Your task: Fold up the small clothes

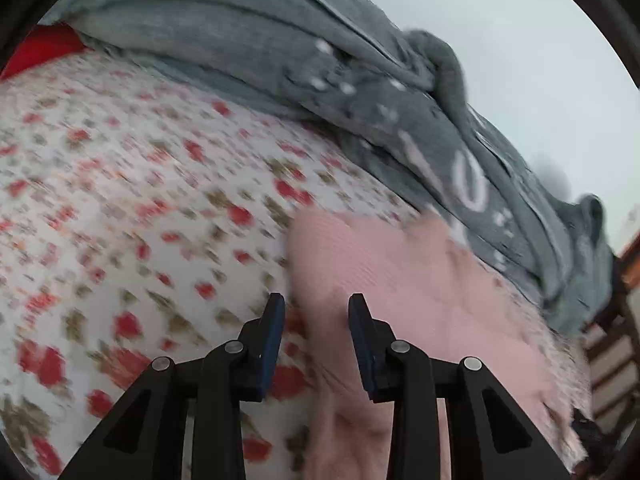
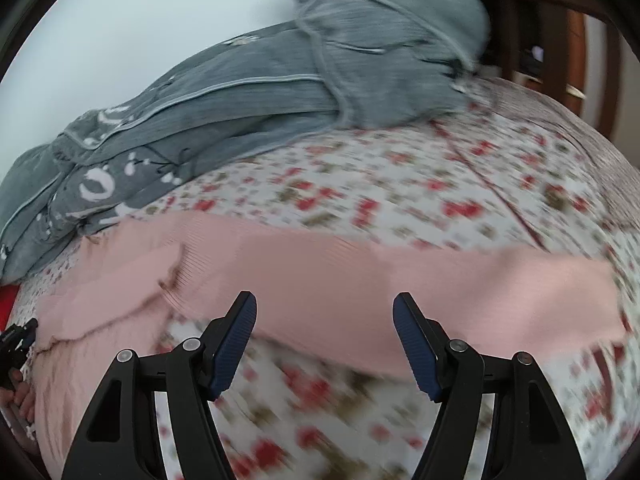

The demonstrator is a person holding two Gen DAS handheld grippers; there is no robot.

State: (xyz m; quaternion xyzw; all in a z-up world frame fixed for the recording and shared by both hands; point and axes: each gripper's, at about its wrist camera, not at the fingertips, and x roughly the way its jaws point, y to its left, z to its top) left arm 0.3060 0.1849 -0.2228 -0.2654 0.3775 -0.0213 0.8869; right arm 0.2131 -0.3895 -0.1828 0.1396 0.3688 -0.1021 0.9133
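I see the pink garment (image 2: 320, 272) spread flat on the floral bedsheet (image 2: 460, 184), beside the grey clothes (image 2: 280, 92). My left gripper (image 1: 317, 308) has fingers apart over its edge, gripping nothing; my right gripper (image 2: 325, 312) hovers wide open above its middle.

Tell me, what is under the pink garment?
The pink garment lies on a white sheet with red flowers. Whatever sits directly beneath the pink cloth is covered.
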